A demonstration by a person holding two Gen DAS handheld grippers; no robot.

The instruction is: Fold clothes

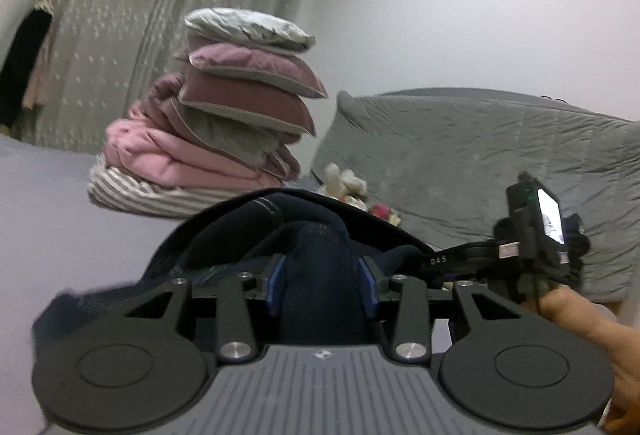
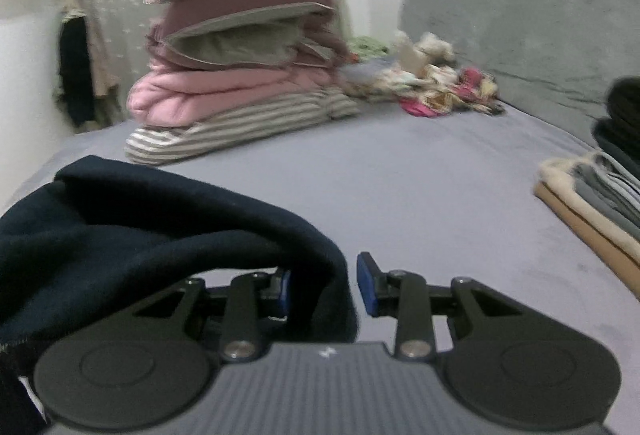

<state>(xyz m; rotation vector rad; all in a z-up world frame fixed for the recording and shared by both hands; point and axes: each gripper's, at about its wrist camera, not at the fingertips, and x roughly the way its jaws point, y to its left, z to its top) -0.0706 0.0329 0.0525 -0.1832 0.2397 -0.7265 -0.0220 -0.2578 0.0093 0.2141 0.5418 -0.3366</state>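
On the bed [image 1: 48, 235], seen from the left wrist, a dark navy garment [image 1: 316, 275] is bunched up right in front of the camera. Its cloth is thick and soft, with a lighter stitched seam curving over the top fold and pale printed letters on a band at the right. A ridge of it runs between the blue pads of the left hand-held gripper [image 1: 320, 283]; the jaws stand partly apart with the fabric filling the gap, and whether the pads press on it cannot be told. Behind, a stack of folded bedding and pillows [image 1: 224, 115] sits toward the far side of the bed, grey on top, mauve and pink below, striped at the bottom. A grey quilted cover [image 1: 480, 163] rises at the right. A person's hand [image 1: 580, 319] holds the other device at the right edge.

From the right wrist, the navy garment [image 2: 160, 235] lies heaped on the near left part of the bed [image 2: 440, 195], draping over the left finger of the right hand-held gripper [image 2: 324, 283]. Its jaws are narrowly apart; the right pad stands clear of the cloth. A pile of folded clothes [image 2: 600, 195] lies at the right edge.
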